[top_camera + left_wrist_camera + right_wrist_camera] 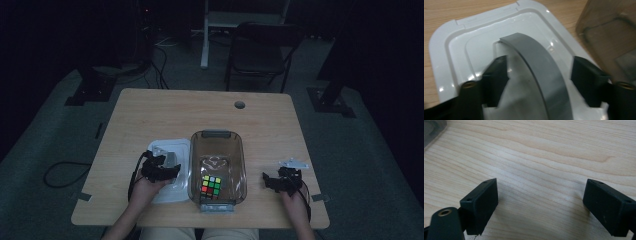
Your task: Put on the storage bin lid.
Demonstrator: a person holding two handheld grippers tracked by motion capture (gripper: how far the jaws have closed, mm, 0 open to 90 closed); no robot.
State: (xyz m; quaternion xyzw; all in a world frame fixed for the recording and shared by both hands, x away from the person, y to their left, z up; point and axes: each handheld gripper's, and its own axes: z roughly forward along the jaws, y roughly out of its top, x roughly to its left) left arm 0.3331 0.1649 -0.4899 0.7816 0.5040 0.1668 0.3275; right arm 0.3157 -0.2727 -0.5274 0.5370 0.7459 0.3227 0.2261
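A white plastic lid (pixel 167 148) (pixel 451 50) lies flat on the wooden table (pixel 200 107), left of a clear storage bin (pixel 217 133) (pixel 609 32). A grey arched handle (pixel 536 57) (pixel 172 159) rises from the lid's middle. My left gripper (pixel 161 170) (pixel 539 65) hangs over the lid with its jaws on either side of this handle, a gap showing on both sides. Inside the bin, near its front end, rests a colourful puzzle cube (pixel 211 186). My right gripper (pixel 276 181) (pixel 541 195) sits right of the bin, open over bare wood.
The table has a round cable hole (pixel 240 104) near its far edge. A dark chair (pixel 260 50) and a white stand leg (pixel 205 35) are on the floor beyond. The bin's corner (pixel 431 130) shows in the right gripper view.
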